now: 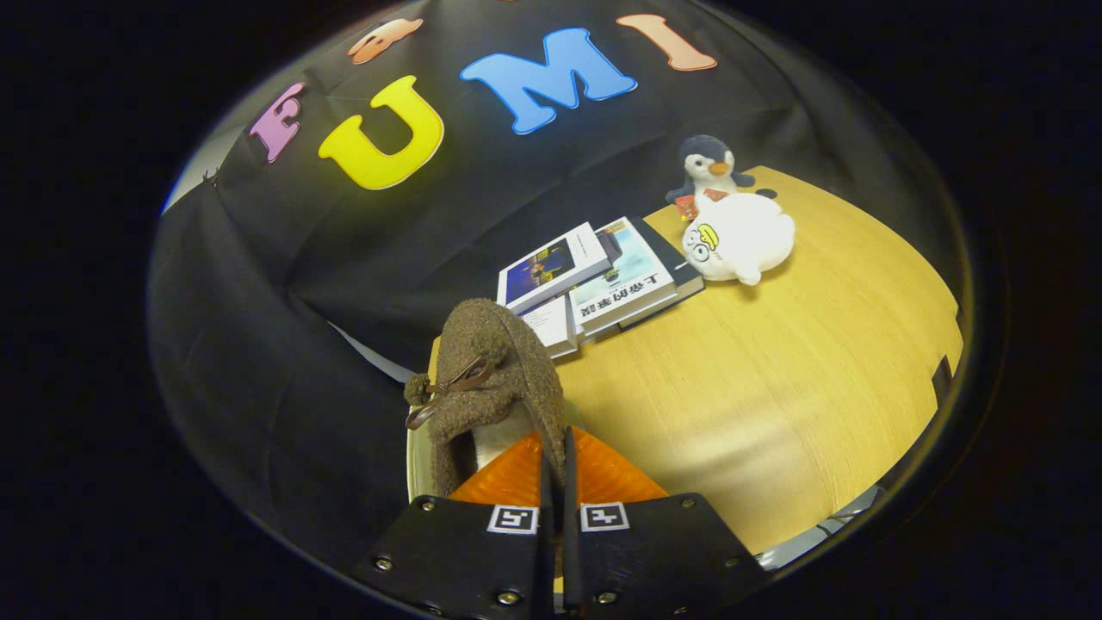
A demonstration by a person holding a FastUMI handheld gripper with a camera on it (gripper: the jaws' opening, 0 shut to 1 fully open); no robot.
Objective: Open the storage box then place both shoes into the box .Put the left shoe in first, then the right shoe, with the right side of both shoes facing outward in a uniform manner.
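A brown fleecy shoe [491, 379] with a small dark bow on its front hangs just ahead of my fingers, toe pointing away, above the near left corner of the wooden table [775, 387]. My gripper [556, 443] is shut on the shoe, its two fingers pressed close together on the rim of the shoe's opening. The pale lining shows inside the opening, to the left of the fingers. The fingers hide the heel end of the shoe.
Beyond the shoe lies a stack of books [594, 280] at the table's back edge. A white plush toy [740, 237] and a penguin plush [708, 168] sit further right. The table's right and near edges drop off.
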